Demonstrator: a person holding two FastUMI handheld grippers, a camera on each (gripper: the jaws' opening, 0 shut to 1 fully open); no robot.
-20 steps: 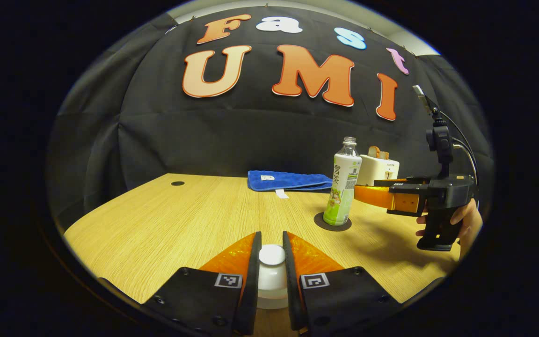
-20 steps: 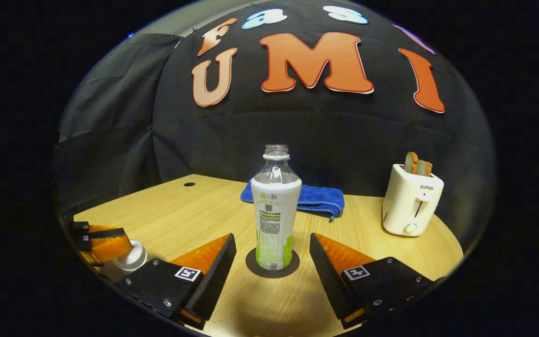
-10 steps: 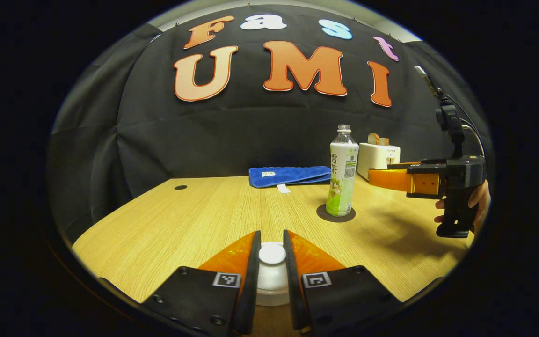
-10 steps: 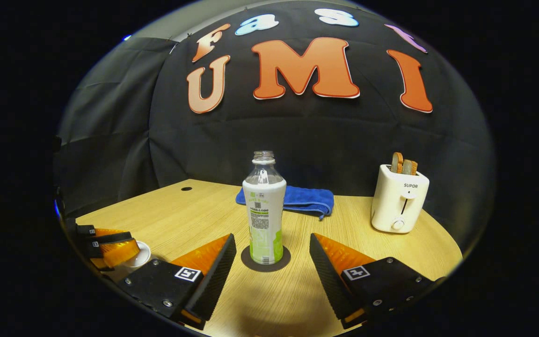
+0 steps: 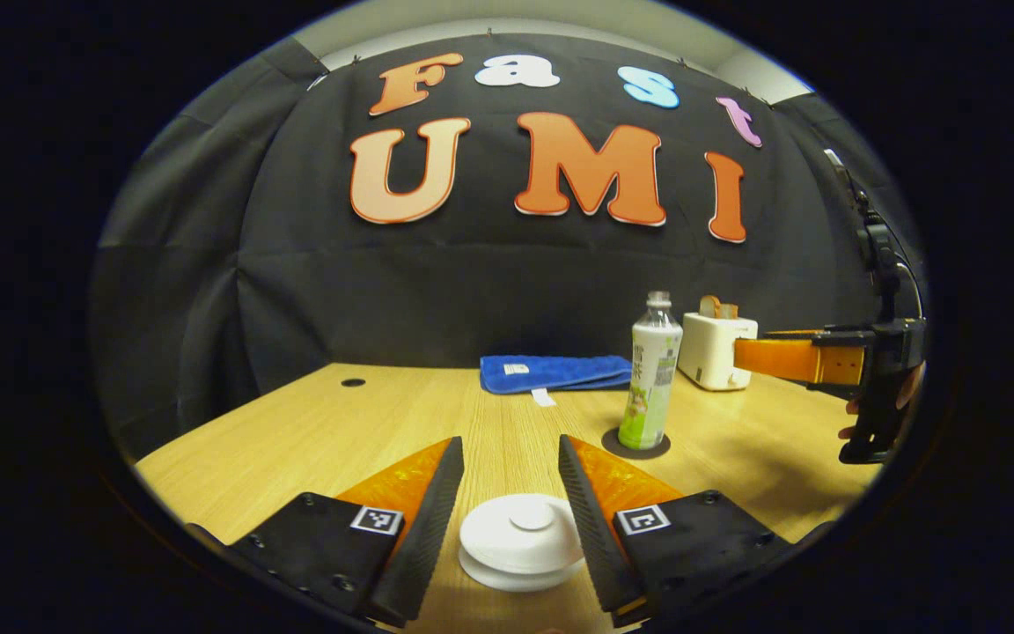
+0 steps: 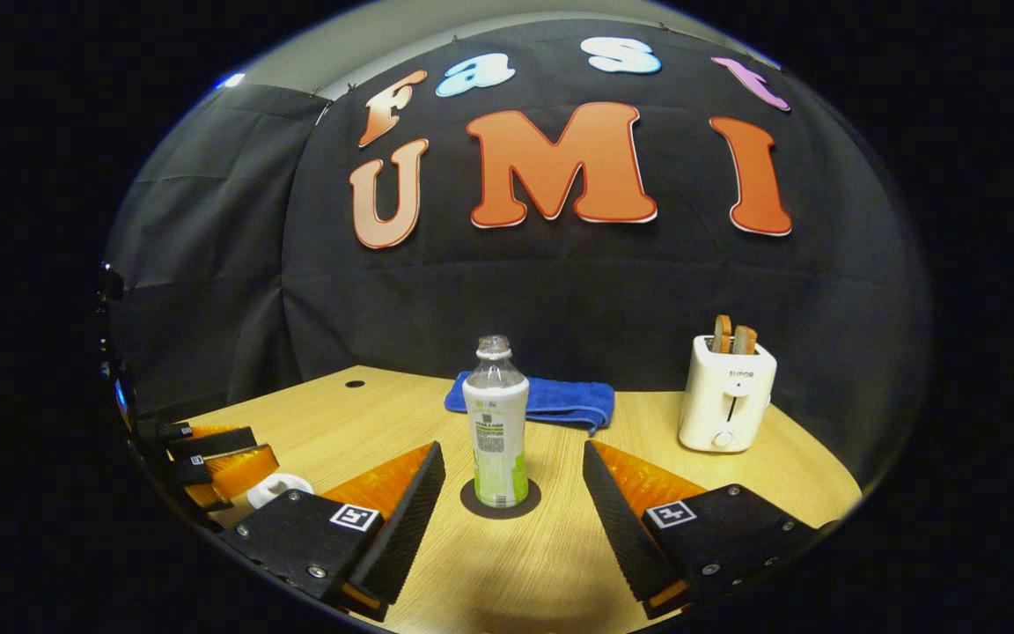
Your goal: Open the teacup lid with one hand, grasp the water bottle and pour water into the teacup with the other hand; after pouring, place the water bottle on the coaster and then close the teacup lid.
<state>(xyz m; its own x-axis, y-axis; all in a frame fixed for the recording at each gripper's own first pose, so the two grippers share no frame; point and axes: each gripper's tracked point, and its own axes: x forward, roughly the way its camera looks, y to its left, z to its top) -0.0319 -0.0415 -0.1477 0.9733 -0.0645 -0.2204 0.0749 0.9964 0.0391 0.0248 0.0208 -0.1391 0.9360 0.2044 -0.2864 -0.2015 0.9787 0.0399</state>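
Left tongs [image 5: 507, 493]: apart, white teacup lid [image 5: 522, 539] between the fingers, untouched. Right tongs [image 6: 514, 493]: apart, empty. Ahead of them, water bottle [image 6: 495, 436] upright on dark coaster [image 6: 500, 499], on the counter [image 6: 542, 563]. Beyond: blue towel [image 6: 551, 398]; toaster [image 6: 725, 403] to the right.

Both tongs, left tongs [image 5: 507, 493] and right tongs [image 6: 514, 493]: wedge fingers with ribbed inner pads, black screw-fastened mounts carrying square fiducial tags; black handle, cable at top.
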